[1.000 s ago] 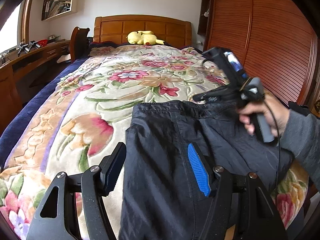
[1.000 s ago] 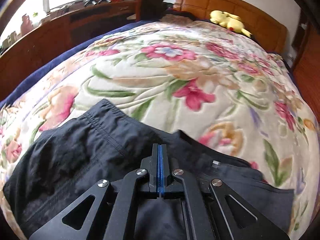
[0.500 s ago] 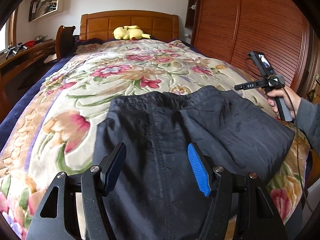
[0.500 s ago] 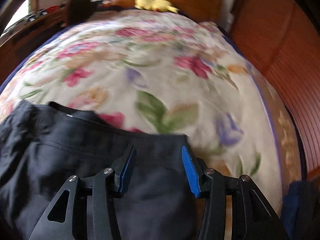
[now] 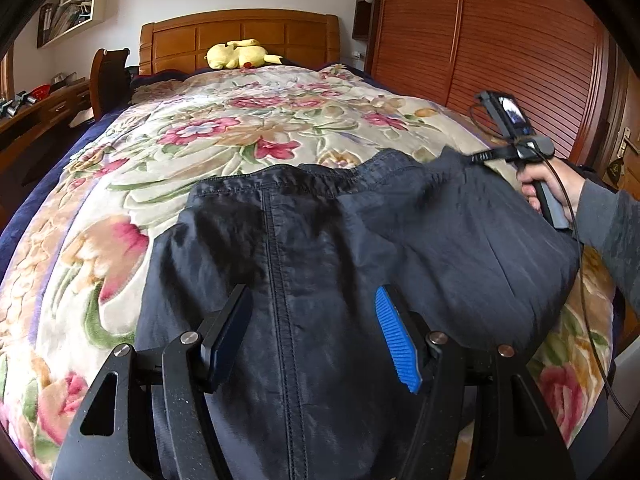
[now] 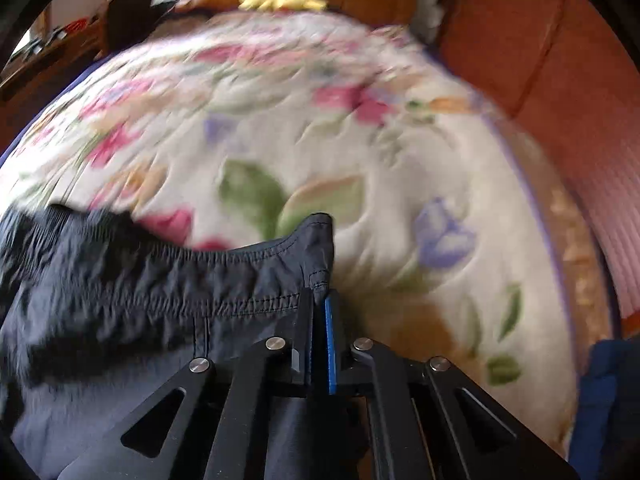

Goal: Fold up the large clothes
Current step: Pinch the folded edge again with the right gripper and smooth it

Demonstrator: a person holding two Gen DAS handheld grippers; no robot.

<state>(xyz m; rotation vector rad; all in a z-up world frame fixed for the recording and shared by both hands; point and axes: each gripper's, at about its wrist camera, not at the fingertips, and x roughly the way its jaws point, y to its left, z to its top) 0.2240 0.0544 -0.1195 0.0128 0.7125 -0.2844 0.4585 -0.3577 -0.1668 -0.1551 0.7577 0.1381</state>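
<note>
A dark navy garment (image 5: 340,248) with an elastic waistband lies spread on the floral bedspread (image 5: 240,132) at the near end of the bed. My left gripper (image 5: 312,336) is open just above the garment's middle seam, holding nothing. My right gripper (image 6: 319,320) is shut on the garment's (image 6: 160,300) right waistband corner, which sticks up between the jaws. In the left wrist view the right gripper (image 5: 480,157) sits at the garment's far right edge, held by a hand.
A yellow plush toy (image 5: 236,54) lies by the wooden headboard (image 5: 240,36). A slatted wooden wardrobe (image 5: 500,40) runs along the bed's right side. A desk (image 5: 36,112) and chair (image 5: 110,76) stand on the left. The right wrist view is motion-blurred.
My right gripper, shut a second ago, opened, moved right to the waistband corner and closed on it. My left gripper stayed open and shifted over the garment's middle.
</note>
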